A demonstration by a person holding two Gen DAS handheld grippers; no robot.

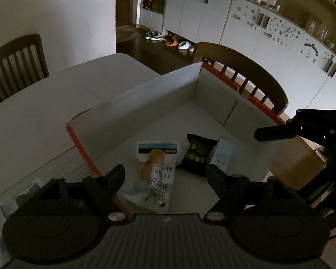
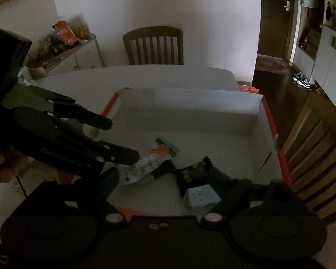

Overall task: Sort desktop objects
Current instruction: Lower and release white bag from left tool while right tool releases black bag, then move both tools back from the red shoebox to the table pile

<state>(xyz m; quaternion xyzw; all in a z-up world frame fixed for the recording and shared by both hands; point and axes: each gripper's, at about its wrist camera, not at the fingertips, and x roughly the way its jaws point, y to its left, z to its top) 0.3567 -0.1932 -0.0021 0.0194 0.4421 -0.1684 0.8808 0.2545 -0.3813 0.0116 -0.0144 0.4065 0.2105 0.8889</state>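
We've got both grippers, left (image 1: 165,174) and right (image 2: 165,177), fingers spread wide and empty above the box (image 1: 132,103), since three packets already sit inside.

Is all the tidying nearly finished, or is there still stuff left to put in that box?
Three things already lie in the white box: a white snack packet, a black packet and a small pale blue box. Both the left gripper and the right gripper hover open above them, holding nothing. Something pale sits on the table at the left gripper's side, too unclear to name, so there may be more to sort.
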